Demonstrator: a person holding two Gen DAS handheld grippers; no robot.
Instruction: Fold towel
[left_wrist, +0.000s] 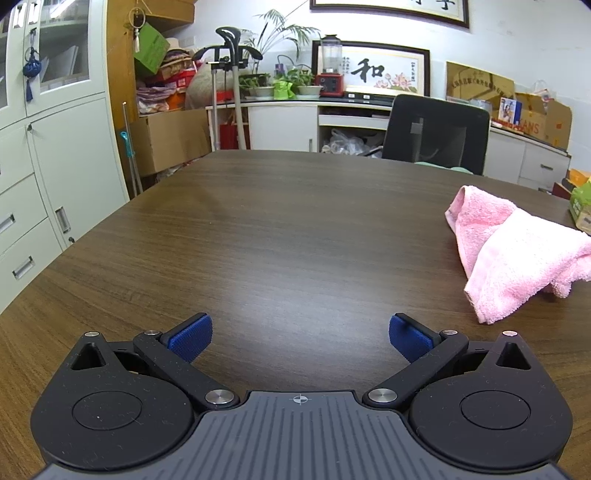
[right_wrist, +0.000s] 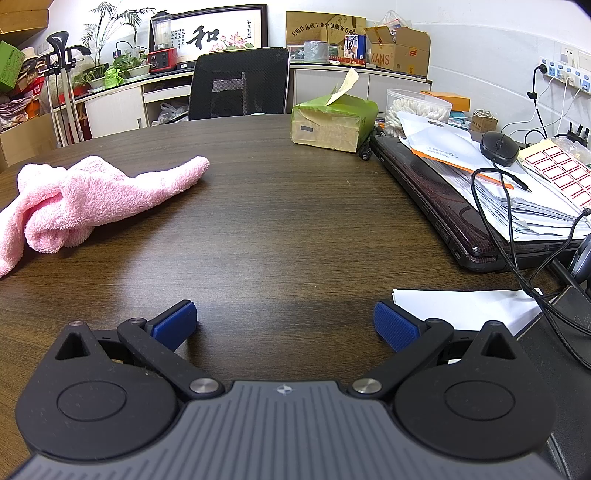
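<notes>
A: Left gripper?
B: Spread wide, blue pads gripping nothing, low over bare wooden table.
A: Right gripper?
B: Likewise wide apart, nothing held.
A: Pink towel?
B: Crumpled on the table, far right of the left gripper, far left of the right one, well apart from both.

Left tongs were spread wide, blue pads at 9 and 3 o'clock, gripping nothing. Right tongs likewise.
</notes>
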